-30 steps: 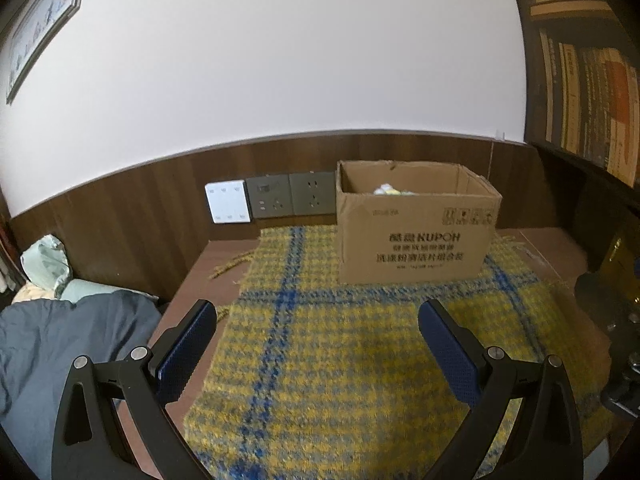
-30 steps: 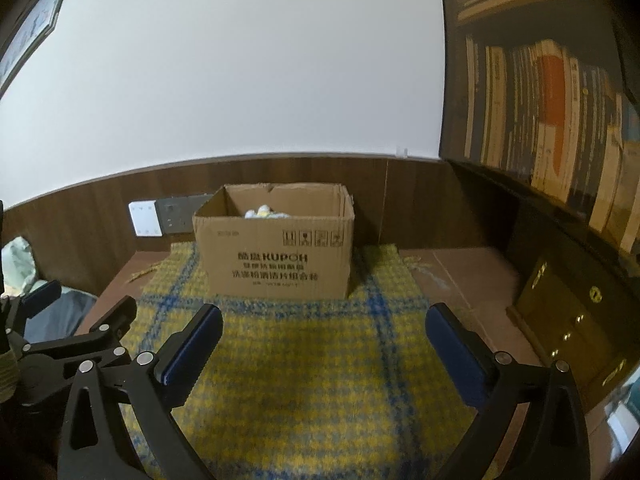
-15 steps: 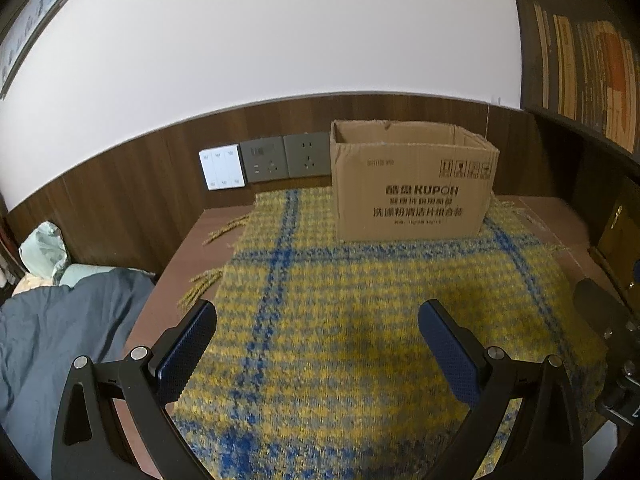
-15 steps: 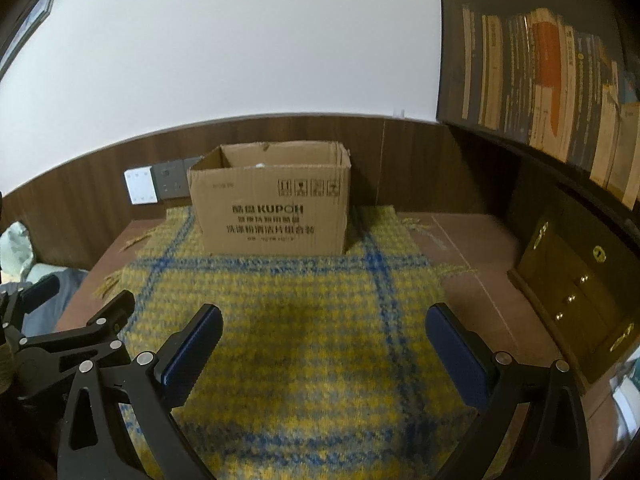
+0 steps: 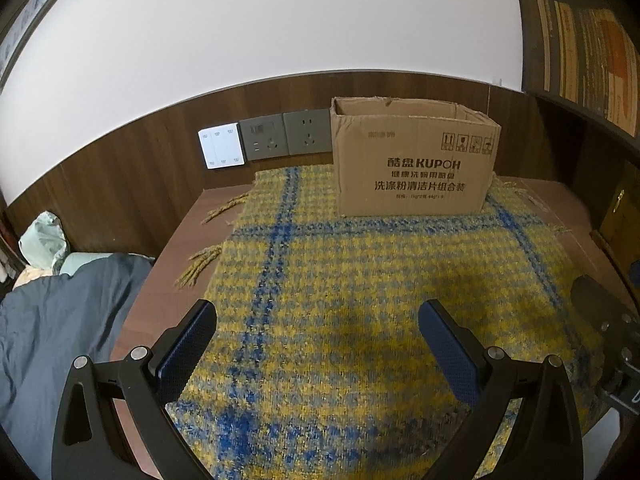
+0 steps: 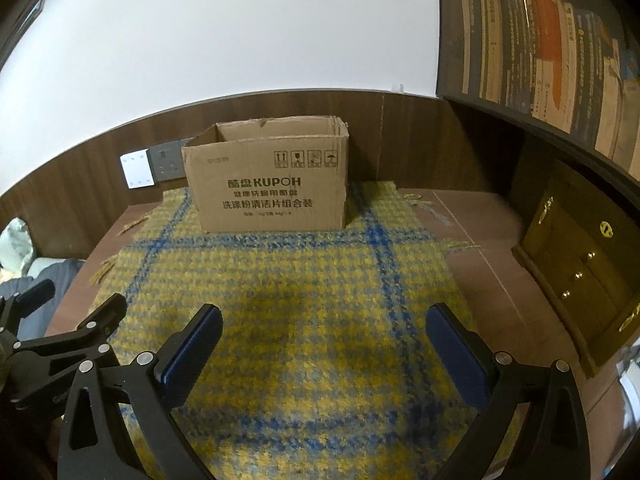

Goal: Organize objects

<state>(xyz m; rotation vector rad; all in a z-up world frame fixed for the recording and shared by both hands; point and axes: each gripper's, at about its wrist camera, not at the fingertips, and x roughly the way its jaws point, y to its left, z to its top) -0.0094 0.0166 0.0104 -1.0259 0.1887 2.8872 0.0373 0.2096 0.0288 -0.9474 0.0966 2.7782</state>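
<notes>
The open KUPOH cardboard box [image 5: 414,160] stands at the plaid blanket's [image 5: 360,280] far edge, well ahead of both hand-held grippers; left [image 5: 316,316] and right [image 6: 324,318] jaws are spread, empty.

A brown cardboard box [image 5: 414,160] with black print sits on a yellow-and-blue plaid cloth [image 5: 360,280].
</notes>
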